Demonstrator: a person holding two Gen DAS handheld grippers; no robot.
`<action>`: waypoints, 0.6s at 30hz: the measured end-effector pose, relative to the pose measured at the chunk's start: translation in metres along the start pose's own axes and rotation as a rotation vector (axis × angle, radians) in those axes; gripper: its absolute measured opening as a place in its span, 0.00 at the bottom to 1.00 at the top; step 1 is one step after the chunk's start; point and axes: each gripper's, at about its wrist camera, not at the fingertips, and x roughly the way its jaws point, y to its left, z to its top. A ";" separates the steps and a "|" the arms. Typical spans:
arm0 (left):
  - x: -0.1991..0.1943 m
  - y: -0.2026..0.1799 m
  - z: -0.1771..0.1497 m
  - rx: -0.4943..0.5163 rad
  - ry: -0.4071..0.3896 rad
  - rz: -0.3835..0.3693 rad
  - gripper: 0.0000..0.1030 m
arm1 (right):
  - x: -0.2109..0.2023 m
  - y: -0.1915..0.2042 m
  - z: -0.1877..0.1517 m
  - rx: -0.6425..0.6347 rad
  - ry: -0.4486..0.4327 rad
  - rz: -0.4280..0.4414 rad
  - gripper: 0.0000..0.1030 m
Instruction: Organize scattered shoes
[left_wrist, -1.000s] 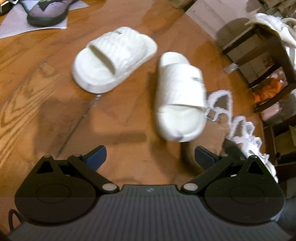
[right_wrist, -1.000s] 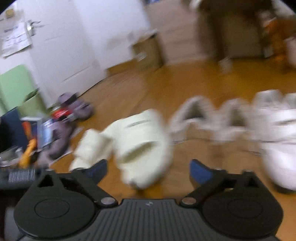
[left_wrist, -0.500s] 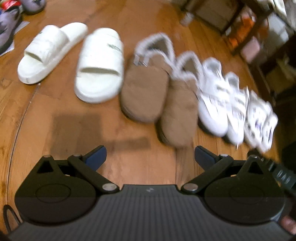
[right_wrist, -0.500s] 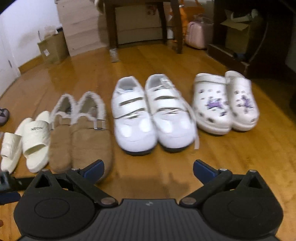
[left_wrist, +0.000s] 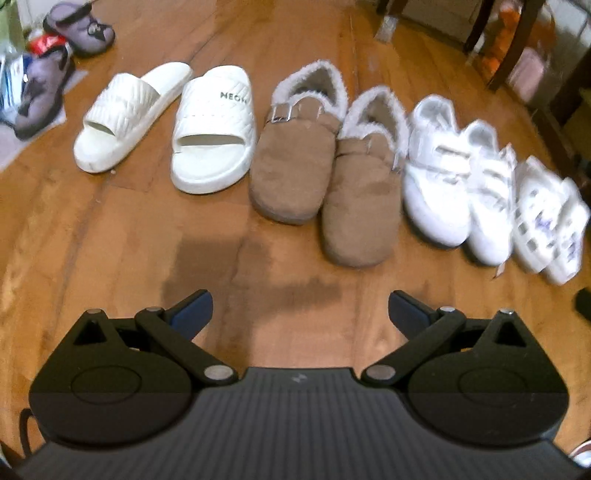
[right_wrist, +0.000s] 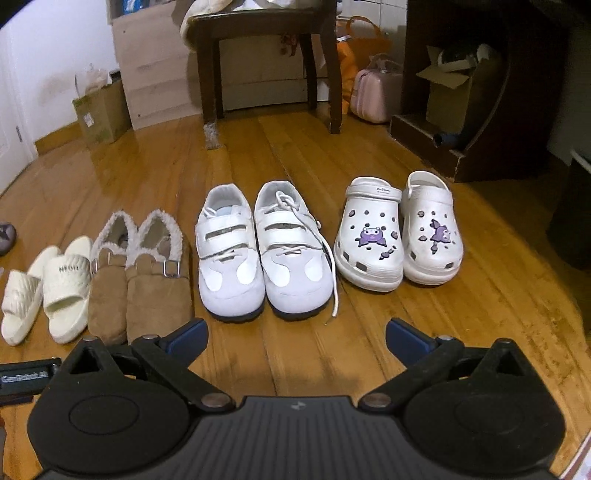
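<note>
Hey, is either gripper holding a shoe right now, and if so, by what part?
Nothing is held. The left gripper and right gripper are both open, with only bare wooden floor between their fingers.

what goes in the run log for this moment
left gripper open | right gripper open | slides, slippers, sneakers, clogs paired in row

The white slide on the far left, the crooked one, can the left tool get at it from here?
Probably yes. The left tool is open and empty, bare floor lies between it and the angled slide, and only its partner slide sits close on one side.
</note>
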 end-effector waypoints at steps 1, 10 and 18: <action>-0.002 -0.001 -0.001 0.003 -0.006 0.007 1.00 | -0.001 0.002 -0.001 -0.022 0.001 0.006 1.00; -0.024 -0.012 -0.013 0.021 -0.101 -0.055 1.00 | -0.008 0.012 -0.001 -0.062 0.002 0.030 1.00; -0.028 -0.029 -0.019 0.099 -0.182 -0.035 1.00 | 0.000 0.012 -0.008 -0.057 0.014 0.007 1.00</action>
